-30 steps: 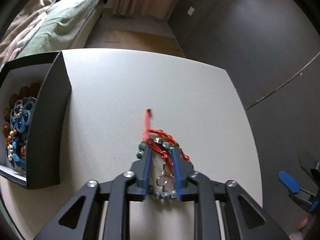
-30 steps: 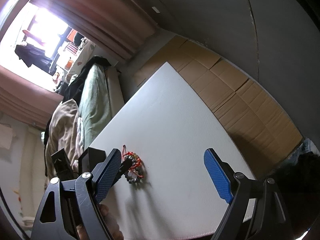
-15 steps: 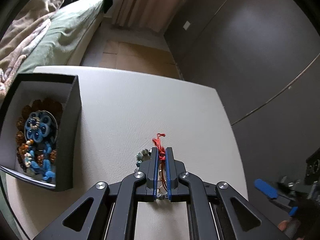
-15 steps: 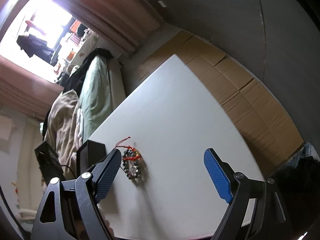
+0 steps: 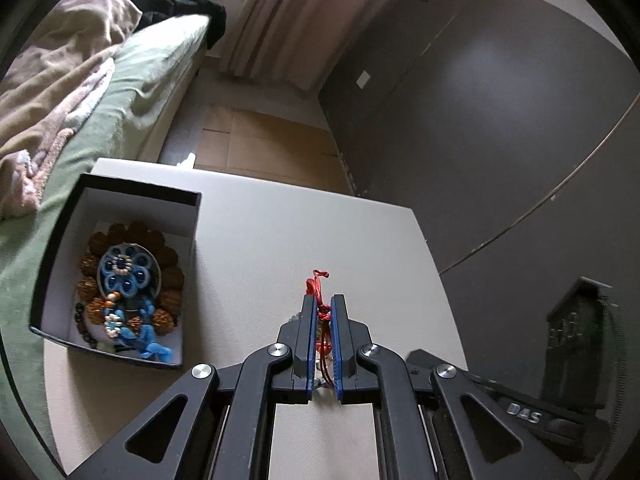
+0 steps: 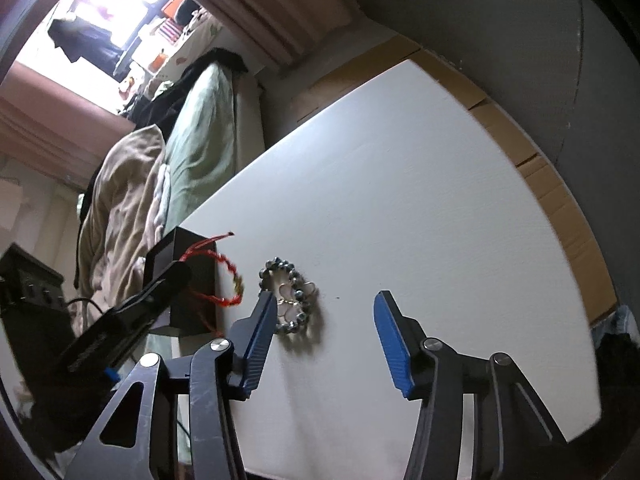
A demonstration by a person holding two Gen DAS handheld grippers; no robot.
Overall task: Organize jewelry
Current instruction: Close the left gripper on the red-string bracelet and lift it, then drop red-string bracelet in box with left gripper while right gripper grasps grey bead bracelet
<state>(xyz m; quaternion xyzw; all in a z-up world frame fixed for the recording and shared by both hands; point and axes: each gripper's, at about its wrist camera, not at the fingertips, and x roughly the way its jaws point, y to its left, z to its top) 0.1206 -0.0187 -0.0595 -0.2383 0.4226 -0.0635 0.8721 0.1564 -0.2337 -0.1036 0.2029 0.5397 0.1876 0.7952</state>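
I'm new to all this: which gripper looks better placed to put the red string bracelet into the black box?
The left gripper: it's already shut on the red bracelet, with the black box just to its left. The right gripper is open, empty.

Red braided cord bracelet (image 5: 319, 301) (a short gold section shows in the right wrist view). Beaded bracelet (image 6: 289, 295): silver-grey metallic beads. Box (image 5: 193, 232): black outside, white inside. Contents: a blue rosette ornament (image 5: 125, 270) with cream beads, ringed by brown clusters. Table (image 6: 400, 184): plain white. Left gripper (image 5: 322, 308) and right gripper (image 6: 324, 312): black frames, blue ridged pads.
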